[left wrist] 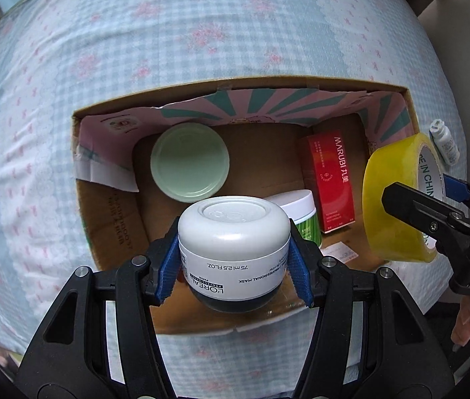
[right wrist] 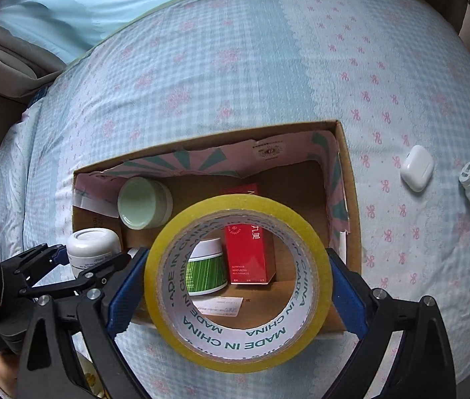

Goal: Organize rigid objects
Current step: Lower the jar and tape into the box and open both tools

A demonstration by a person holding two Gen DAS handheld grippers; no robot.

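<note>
Cardboard box waits below, so left gripper clamps the L'Oréal mask jar and right gripper the yellow tape roll, probably for dropping in.

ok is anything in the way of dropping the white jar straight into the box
Partly. The white jar hangs over the box's near side, right above the green-striped jar. Bare cardboard floor shows just left of it, below the pale green lid.

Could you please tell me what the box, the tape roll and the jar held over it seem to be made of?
Cardboard box: brown corrugated board, matt, with raw cut edges and a printed paper lining.
Tape roll: glossy yellowish clear film, probably plastic, wound on a white printed core, likely card.
L'Oreal mask jar: smooth white body, probably plastic, with a soft sheen and a moulded base.
</note>
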